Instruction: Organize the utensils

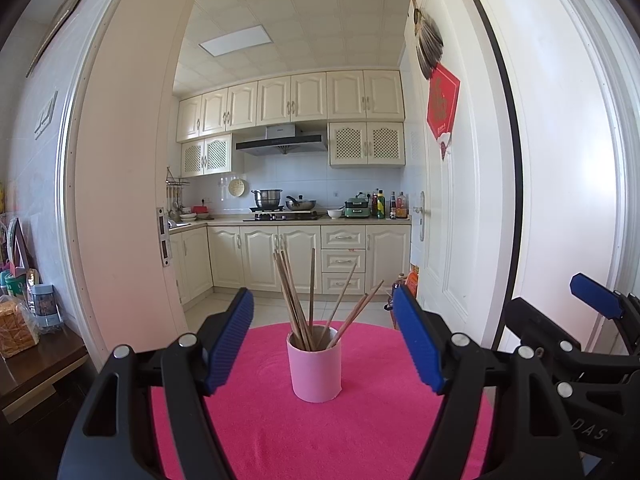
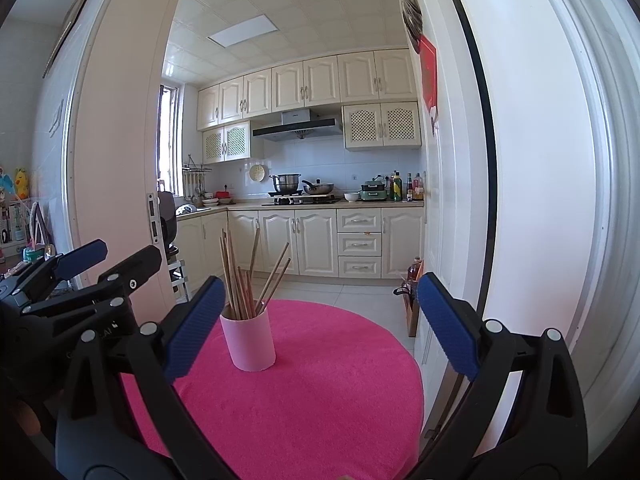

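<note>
Chopsticks' (image 1: pixel 308 304) lower ends hidden inside pink cup (image 1: pixel 315 368).

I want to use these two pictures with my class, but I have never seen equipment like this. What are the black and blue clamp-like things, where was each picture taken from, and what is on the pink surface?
The clamps are hand-held grippers; a person holds one in each hand, and each carries a wide-angle camera looking forward along its two fingers. One picture comes from the left gripper, the other from the right gripper. Each view also catches the other gripper at its edge.

Both stand open and hold nothing.

On the round pink cloth stands a pale pink cup filled with wooden chopsticks, leaning at different angles. Nothing else is visible on the cloth. In the left view the cup sits between the fingers; in the right view it sits near the left finger. Behind is a kitchen seen through a doorway.
</note>
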Demonstrator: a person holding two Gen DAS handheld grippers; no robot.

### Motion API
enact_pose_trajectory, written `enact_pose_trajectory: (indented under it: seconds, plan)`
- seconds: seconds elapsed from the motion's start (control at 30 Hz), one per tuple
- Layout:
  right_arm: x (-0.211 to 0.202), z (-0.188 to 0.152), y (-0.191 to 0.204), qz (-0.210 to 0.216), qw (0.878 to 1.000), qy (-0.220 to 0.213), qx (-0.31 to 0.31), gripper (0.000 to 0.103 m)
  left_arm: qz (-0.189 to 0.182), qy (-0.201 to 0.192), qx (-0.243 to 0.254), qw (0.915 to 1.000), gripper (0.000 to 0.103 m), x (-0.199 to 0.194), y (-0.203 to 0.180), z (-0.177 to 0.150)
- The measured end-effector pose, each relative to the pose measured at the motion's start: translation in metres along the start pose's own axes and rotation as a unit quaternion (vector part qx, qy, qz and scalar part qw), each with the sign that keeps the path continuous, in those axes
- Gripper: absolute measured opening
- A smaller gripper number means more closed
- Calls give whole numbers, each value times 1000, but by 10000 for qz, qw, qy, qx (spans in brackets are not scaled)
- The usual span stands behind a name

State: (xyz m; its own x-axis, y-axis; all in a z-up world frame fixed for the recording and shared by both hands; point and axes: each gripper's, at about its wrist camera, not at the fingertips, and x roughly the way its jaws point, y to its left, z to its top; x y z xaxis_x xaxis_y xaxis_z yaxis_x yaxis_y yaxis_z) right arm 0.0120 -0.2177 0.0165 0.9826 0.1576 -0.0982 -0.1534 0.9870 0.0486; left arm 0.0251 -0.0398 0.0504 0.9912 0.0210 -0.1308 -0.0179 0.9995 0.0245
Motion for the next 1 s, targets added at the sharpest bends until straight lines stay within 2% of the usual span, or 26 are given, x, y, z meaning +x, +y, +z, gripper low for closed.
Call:
enact_pose_trajectory:
  seconds: [1.0]
  plan:
    - [1,-1,-2,20,10000,42,29,95,-2,28,12,10000,71,1,-1,-5]
